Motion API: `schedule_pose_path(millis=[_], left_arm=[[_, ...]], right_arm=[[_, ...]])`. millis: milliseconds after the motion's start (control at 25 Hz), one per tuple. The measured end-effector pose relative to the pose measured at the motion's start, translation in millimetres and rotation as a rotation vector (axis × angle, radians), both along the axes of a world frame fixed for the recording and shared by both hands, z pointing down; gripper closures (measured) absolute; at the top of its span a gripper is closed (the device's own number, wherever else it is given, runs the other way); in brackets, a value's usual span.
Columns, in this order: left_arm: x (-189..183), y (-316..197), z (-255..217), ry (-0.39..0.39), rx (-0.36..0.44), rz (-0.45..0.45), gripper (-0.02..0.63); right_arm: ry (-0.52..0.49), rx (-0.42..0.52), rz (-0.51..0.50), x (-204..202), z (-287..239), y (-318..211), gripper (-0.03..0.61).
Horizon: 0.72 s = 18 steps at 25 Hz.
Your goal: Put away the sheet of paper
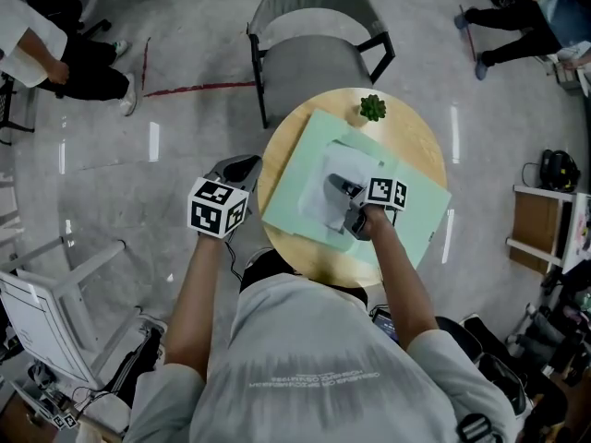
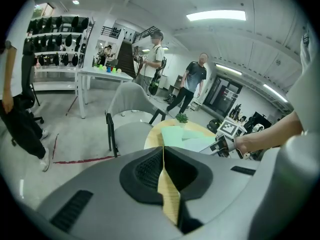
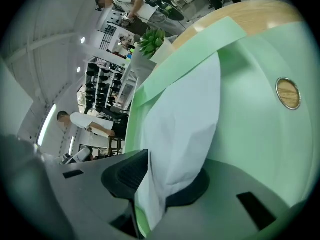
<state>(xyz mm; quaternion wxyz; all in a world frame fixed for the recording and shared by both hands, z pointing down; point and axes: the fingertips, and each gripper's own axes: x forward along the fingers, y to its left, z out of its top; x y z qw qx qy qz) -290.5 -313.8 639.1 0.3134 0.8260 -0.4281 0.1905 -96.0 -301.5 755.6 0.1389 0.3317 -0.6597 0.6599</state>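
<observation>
A white sheet of paper [image 1: 342, 178] lies partly lifted on a pale green folder [image 1: 300, 187] on the round wooden table [image 1: 420, 137]. My right gripper [image 1: 340, 190] reaches over the folder's middle. In the right gripper view the paper [image 3: 185, 124] bulges up between the jaws of the right gripper [image 3: 155, 184], which stand a little apart around it, with the green folder [image 3: 250, 129] under and beside it. My left gripper [image 1: 238, 169] hovers off the table's left edge; in its own view the left gripper [image 2: 163, 156] has its jaws together and holds nothing.
A small green plant [image 1: 373, 108] stands at the table's far edge. A grey chair [image 1: 309, 58] sits just beyond the table. The folder has a round hole [image 3: 288, 93] showing wood. People stand or sit around the room, away from the table.
</observation>
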Motion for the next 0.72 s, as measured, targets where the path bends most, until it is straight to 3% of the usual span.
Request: schedule_pose_path(millis=[320,720], left_arm=[[16.0,12.0,5.2,0.032,-0.007,-0.005,0.591],[44.8,35.7,5.3,0.044,-0.01,-0.003,0.591]], right_arm=[[0.031,0.044,0.07,16.9,-16.5,-4.3,0.277],[0.05,0.049,0.072,49.3,-25.8,25.9,0.249]])
